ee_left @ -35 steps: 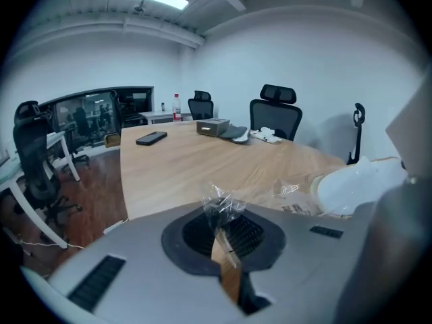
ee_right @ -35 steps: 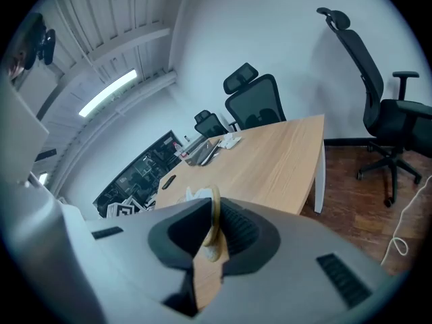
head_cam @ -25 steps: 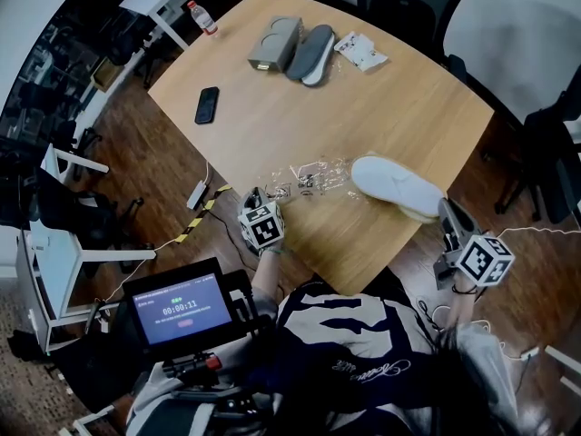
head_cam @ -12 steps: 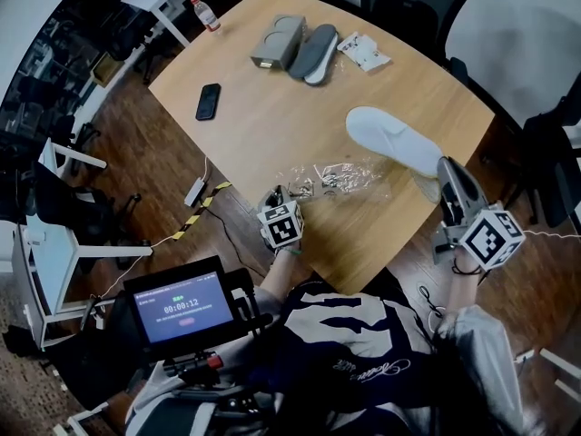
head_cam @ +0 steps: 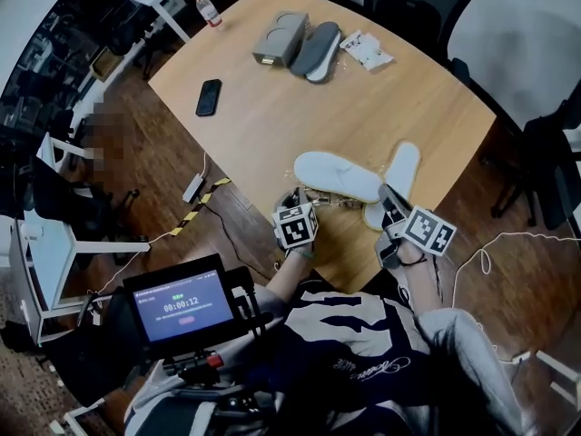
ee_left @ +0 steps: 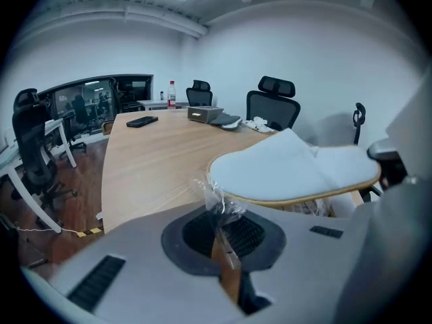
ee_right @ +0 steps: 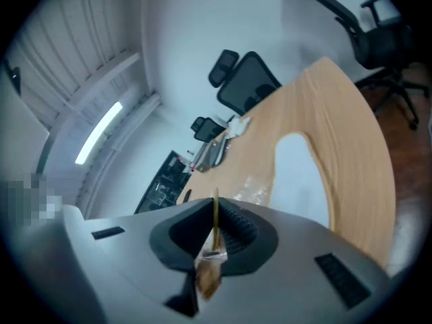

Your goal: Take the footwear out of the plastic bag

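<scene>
The table (head_cam: 363,107) is bare across its wide middle, open to a reach. Along its far side, at the frame's top, a phone (head_cam: 209,96), a grey box (head_cam: 278,40), a dark slipper (head_cam: 315,51) and a white packet (head_cam: 366,49) stand in the way. At lower centre a white slipper (head_cam: 338,174), a second slipper (head_cam: 399,173) and the plastic bag (ee_left: 217,198) crowd the near edge.

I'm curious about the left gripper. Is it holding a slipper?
No, the left gripper pinches only the clear plastic bag.

- Screen (head_cam: 182,305): timer read "00:00:12"; other lines too small to read.
- Shirt (head_cam: 363,366): script print, illegible.
</scene>
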Tool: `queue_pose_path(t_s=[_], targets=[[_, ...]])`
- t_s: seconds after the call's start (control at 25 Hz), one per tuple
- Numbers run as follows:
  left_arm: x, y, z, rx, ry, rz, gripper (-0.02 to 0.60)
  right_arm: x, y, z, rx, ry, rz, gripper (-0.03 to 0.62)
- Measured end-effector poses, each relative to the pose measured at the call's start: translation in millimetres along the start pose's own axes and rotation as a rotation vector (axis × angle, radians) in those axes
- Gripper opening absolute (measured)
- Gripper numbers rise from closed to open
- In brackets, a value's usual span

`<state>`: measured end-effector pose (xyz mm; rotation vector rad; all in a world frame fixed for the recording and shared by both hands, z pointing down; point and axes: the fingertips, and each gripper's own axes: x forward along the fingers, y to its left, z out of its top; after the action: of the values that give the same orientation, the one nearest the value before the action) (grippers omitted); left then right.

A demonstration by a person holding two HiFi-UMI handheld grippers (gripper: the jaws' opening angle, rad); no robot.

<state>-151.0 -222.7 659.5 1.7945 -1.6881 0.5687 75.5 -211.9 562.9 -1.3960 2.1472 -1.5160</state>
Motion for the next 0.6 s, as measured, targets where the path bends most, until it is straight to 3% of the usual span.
queue_pose_path(t_s=[0.08, 0.28, 0.44, 0.6], targets=[[1, 1, -4, 0.004, 0.006, -0.011, 0.006, 0, -30, -14, 0.037, 0.019, -0.075, 0.021], [3, -8, -4, 0.033, 0.026, -0.096, 0.021, 2, -77, -34, -0.089, 0.116, -0.253, 0.034], [1, -13, -6, -0.023, 0.046, -0.155, 0.106, 4, -93, -42, -0.141, 0.147, -0.317, 0.041], [-10, -7, -8, -0.114, 0.075, -0.205, 0.138, 6, -95, -42, -0.212, 0.159, -0.350, 0.046]])
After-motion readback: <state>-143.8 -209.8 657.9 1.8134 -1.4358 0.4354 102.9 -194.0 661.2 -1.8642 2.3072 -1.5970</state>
